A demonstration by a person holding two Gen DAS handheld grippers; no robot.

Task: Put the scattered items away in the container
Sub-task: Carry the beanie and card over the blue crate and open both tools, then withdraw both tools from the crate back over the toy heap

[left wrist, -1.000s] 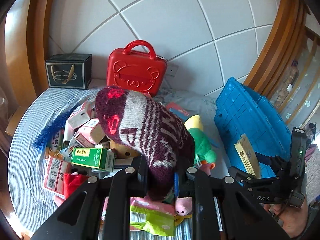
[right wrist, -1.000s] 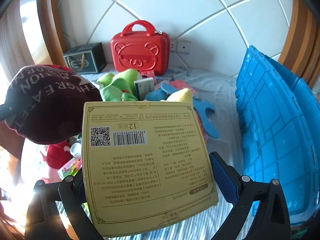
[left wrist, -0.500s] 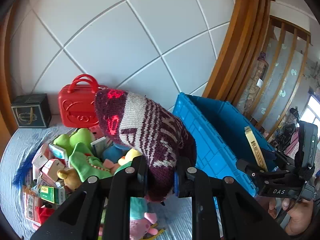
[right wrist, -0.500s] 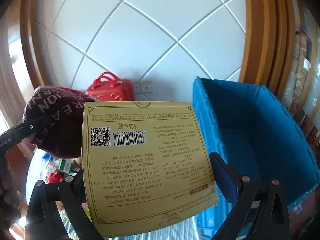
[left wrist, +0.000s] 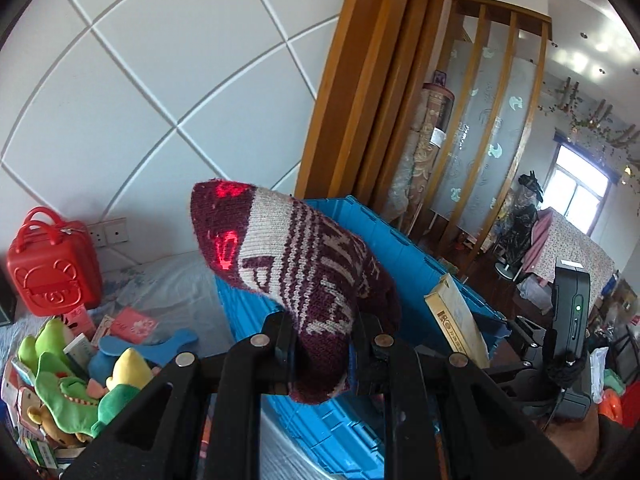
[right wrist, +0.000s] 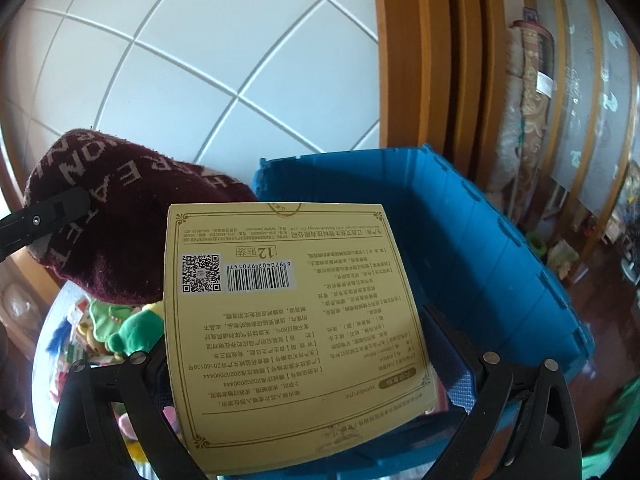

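White diamond-panelled wall (left wrist: 160,80) backs the scene. From left, plush toys (left wrist: 72,384) lie heaped; the left gripper (left wrist: 324,344) clamps a maroon knitted hat (left wrist: 304,264) above the blue plastic crate (right wrist: 500,264); the right gripper (right wrist: 304,376) pinches a flat yellow cardboard box (right wrist: 288,320) over it.

Wall (left wrist: 152,80): white panels with diagonal grooves, far side.
Wall socket (left wrist: 108,232): white, on the wall just right of the red case.
Wooden frame (left wrist: 360,80): right of the wall.
Window (left wrist: 580,184): far right, bright.
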